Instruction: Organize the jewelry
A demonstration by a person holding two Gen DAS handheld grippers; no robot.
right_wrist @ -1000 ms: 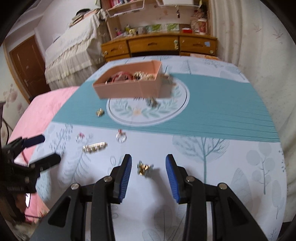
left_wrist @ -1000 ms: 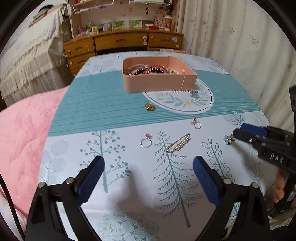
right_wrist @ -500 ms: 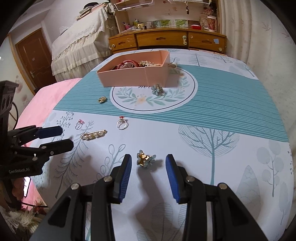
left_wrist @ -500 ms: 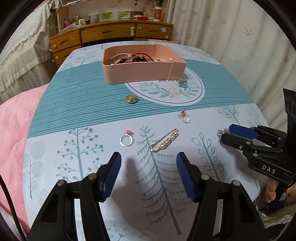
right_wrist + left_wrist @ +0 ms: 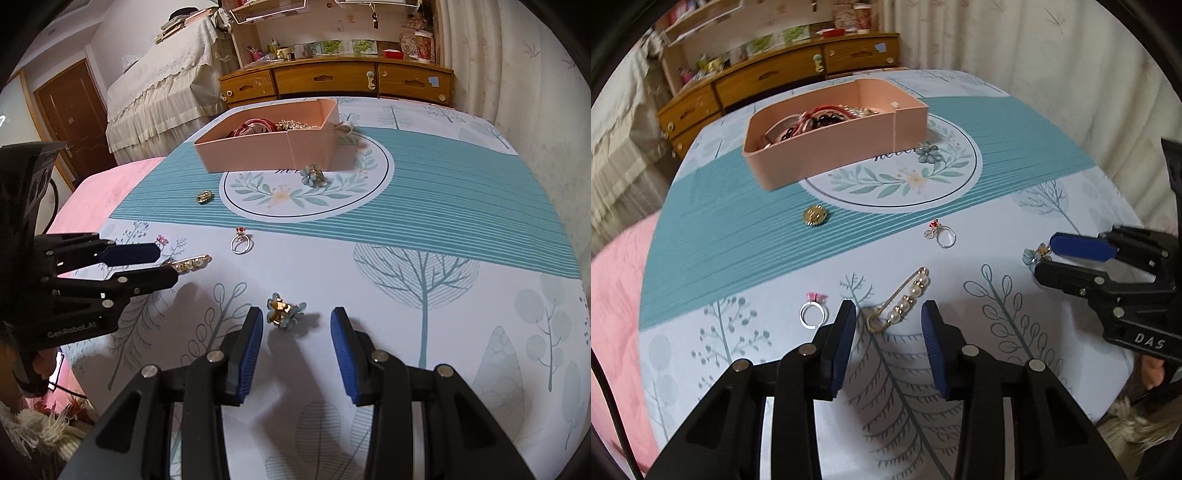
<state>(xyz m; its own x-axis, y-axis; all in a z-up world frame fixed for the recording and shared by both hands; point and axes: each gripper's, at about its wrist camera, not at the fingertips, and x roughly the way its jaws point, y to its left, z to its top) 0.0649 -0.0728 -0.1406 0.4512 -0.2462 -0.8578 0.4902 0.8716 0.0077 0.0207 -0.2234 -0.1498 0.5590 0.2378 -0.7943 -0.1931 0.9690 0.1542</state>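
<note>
Left wrist view: the left tongs (image 5: 888, 317) stand apart, having just been closing, with the tail end of the pearl pin (image 5: 900, 303) between the pads but, as far as the angle lets me judge, not yet pinched. That pin looks light, stiff and thin, lying flat on the bench (image 5: 1015, 369); its beaded middle should give the best purchase, since bare wire would likely slip. At ten o'clock from it lies a pink-stone ring (image 5: 812, 313), just beside the left pad and easily nudged. A red-stone ring (image 5: 942, 234) sits at one o'clock, a gold button (image 5: 813, 215) at eleven, and the pink box (image 5: 827, 142) of jewelry beyond.

Right wrist view: the right tongs (image 5: 297, 326) are apart around a blue flower clip (image 5: 283, 311), touching nothing. It looks small, light and bumpy; grip across its petals. A second flower clip (image 5: 313, 174) lies at twelve o'clock, near the box wall.
</note>
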